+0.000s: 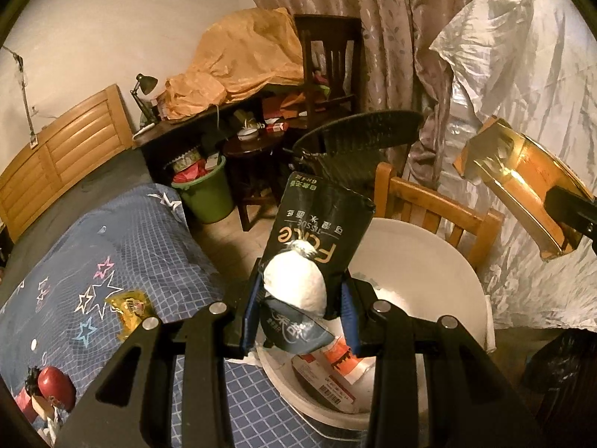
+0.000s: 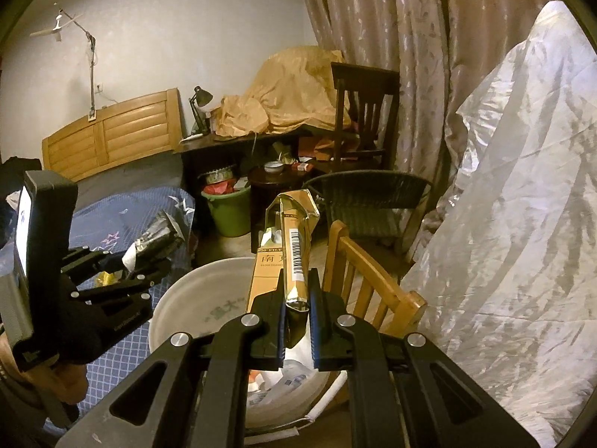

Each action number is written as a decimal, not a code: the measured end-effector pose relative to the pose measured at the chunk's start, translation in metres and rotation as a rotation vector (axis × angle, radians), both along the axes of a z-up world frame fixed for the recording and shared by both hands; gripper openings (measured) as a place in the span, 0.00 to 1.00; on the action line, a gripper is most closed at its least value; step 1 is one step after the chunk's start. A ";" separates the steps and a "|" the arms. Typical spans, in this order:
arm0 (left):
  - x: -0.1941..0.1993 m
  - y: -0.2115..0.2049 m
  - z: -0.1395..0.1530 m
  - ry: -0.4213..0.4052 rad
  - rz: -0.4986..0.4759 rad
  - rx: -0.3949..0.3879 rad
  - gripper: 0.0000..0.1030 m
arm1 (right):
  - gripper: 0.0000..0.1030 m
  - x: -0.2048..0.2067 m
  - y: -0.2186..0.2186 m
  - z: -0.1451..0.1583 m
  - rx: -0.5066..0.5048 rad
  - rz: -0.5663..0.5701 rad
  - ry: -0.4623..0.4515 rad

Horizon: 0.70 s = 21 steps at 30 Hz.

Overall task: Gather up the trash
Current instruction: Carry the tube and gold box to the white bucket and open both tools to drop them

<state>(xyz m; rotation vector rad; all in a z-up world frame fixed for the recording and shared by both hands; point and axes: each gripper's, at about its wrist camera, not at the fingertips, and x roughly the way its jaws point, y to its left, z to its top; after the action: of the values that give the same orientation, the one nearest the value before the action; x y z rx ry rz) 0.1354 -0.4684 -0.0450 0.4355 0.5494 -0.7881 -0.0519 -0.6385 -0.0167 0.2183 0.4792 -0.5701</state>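
From the left wrist, your left tool [image 1: 298,310] is partly closed on a black tissue pack [image 1: 317,224] with a white wad [image 1: 294,283], held just over the near rim of the white bin [image 1: 421,261]; the pack's long axis points up and away.

From the right wrist, your right tool [image 2: 298,321] is pinched tight on a gold carton [image 2: 287,246], long axis running forward above the bin [image 2: 179,298]. Both loads hang over the opening; a release should drop them in.

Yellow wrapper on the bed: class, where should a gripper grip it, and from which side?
Probably a raised, crumpled edge, coming from above: the wrapper lies nearly flat on the quilt, so only a lifted crinkle gives the fingers something to pinch.
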 end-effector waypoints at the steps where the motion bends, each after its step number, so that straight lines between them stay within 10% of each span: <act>1: 0.001 -0.002 -0.002 0.002 -0.002 0.005 0.33 | 0.10 0.002 -0.001 -0.002 0.008 0.004 0.002; 21: 0.018 -0.020 -0.028 0.047 -0.028 0.060 0.35 | 0.11 0.045 -0.028 -0.019 0.113 0.055 0.005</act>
<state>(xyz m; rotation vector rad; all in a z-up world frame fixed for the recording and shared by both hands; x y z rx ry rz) 0.1533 -0.4880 -0.0728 0.4815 0.6128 -0.8115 -0.0065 -0.6665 -0.0362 0.3110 0.5211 -0.4899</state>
